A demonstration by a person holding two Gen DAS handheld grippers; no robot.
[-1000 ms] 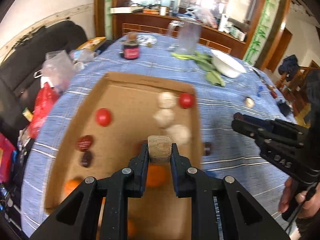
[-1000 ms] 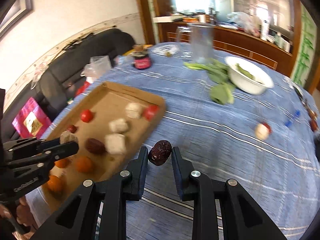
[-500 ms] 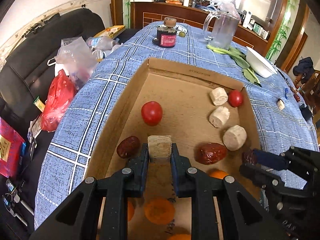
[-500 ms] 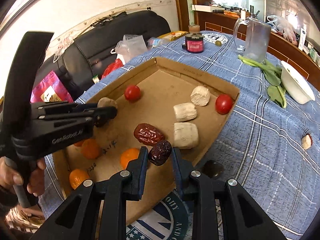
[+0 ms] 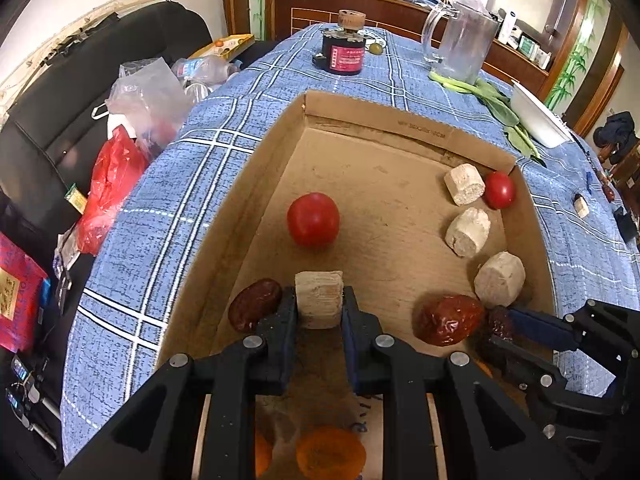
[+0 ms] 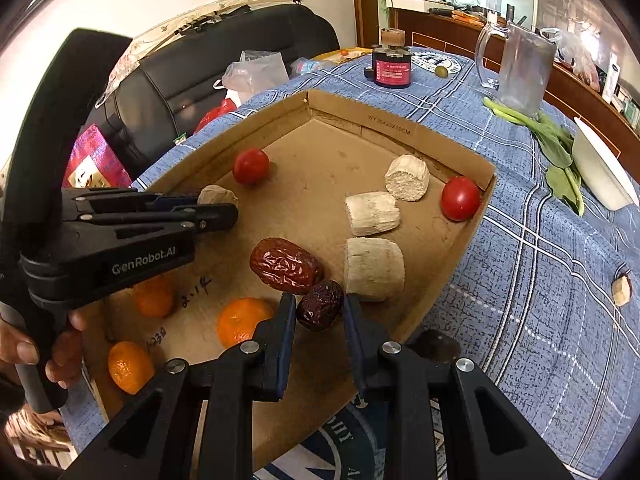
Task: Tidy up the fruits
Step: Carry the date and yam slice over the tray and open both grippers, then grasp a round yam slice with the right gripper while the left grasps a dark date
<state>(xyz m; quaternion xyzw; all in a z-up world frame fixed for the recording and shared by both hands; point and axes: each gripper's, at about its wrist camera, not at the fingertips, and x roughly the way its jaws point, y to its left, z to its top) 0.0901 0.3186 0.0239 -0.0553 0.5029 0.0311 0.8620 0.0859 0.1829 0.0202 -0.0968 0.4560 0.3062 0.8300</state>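
Note:
A shallow cardboard tray (image 5: 400, 124) (image 6: 396, 126) lies on the blue checked table. My left gripper (image 5: 319, 312) is shut on a pale cut chunk (image 5: 319, 298) low over the tray's left side; it also shows in the right wrist view (image 6: 218, 206). My right gripper (image 6: 319, 312) is shut on a dark red date (image 6: 320, 310) beside a bigger date (image 6: 286, 266) and a pale chunk (image 6: 374, 268). The tray holds tomatoes (image 5: 313, 219) (image 5: 499, 190), more pale chunks (image 5: 467, 226), another date (image 5: 254, 309) and oranges (image 6: 242, 320).
A dark jar (image 5: 344, 54), a glass pitcher (image 5: 460, 48), greens (image 6: 556, 148) and a white bowl (image 6: 600, 176) stand at the table's far side. A small chunk (image 6: 621, 290) lies at right. Bags (image 5: 108, 184) and a black sofa (image 6: 192, 76) are at left.
Both grippers have moved forward and lower into the tray with their loads. The right gripper's date now sits next to the bigger date.

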